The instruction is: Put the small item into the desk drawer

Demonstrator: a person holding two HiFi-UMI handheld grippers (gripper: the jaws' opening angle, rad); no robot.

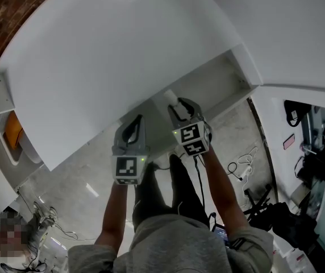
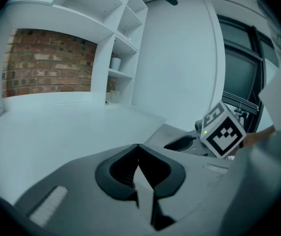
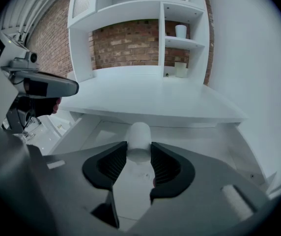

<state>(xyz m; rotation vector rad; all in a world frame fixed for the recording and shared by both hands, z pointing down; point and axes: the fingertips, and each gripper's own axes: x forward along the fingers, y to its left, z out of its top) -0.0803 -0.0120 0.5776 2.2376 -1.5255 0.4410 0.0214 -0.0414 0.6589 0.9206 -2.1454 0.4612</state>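
Note:
The small item (image 3: 139, 137) is a white cylinder, and my right gripper (image 3: 139, 150) is shut on it, pads pressing its two sides. In the head view the item (image 1: 171, 97) sticks out ahead of the right gripper (image 1: 178, 106), over the open white desk drawer (image 1: 222, 78). The drawer's bare floor (image 3: 204, 141) lies just under and beyond the item. My left gripper (image 2: 138, 147) is shut with nothing in it. It hovers at the desk's front edge (image 1: 135, 121), to the left of the drawer. The right gripper's marker cube (image 2: 224, 132) shows at its right.
The white desk top (image 1: 105, 56) spreads beyond the drawer. White shelves at the back hold a cup (image 3: 181, 31) and a jar (image 3: 181, 69) before a brick wall (image 3: 126, 43). Cables (image 1: 243, 166) lie on the floor at the right. An orange object (image 1: 13, 131) sits on the left.

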